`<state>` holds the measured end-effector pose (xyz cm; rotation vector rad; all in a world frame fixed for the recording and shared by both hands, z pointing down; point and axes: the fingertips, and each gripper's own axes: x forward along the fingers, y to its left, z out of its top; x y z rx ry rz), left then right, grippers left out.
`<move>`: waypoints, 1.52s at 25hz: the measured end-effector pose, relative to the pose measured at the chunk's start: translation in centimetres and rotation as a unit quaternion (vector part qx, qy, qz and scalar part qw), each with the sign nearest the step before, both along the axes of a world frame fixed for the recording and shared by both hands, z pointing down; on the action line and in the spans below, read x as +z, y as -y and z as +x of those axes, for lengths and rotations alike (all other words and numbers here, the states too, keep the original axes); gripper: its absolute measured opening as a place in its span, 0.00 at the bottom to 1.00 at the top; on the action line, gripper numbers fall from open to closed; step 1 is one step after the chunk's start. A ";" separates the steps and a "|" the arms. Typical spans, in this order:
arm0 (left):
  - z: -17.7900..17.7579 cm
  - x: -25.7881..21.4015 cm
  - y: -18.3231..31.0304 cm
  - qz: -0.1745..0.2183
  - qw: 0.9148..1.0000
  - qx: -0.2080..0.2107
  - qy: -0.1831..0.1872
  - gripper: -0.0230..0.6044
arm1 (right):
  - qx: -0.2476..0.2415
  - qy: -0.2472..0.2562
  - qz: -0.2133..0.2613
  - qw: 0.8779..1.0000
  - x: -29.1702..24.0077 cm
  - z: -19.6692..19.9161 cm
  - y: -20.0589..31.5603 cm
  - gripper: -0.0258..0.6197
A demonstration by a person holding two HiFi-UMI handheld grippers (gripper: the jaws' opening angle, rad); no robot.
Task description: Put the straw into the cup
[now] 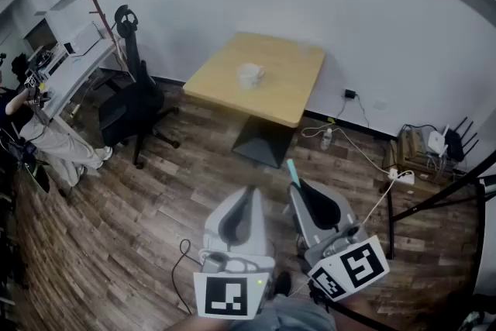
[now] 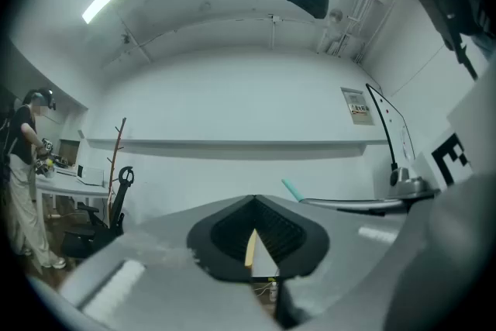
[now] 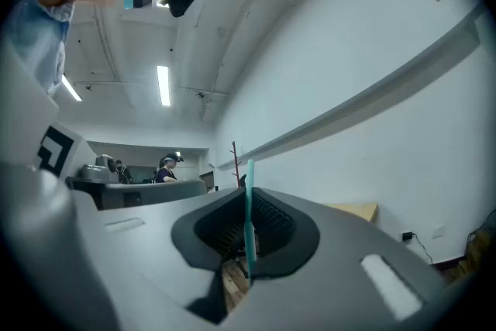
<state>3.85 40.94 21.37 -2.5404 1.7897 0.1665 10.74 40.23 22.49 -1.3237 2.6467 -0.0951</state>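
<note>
A clear plastic cup stands near the middle of a square wooden table, well ahead of both grippers. My right gripper is shut on a teal straw, whose end pokes out past the jaw tips toward the table. In the right gripper view the straw runs upright between the black pads of that gripper. My left gripper is held beside it with its jaws together and nothing in them. The left gripper view shows its shut tips and the straw's end off to the right.
A black office chair stands left of the table. A person sits at a white desk at far left, by a red coat stand. Cables and routers lie on the wood floor at right, next to a black frame.
</note>
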 end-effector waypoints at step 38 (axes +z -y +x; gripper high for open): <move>-9.1 5.5 20.3 -0.046 0.998 -0.027 -0.019 0.06 | -0.023 0.020 -0.029 0.999 2.9 -8.0 19.6 0.09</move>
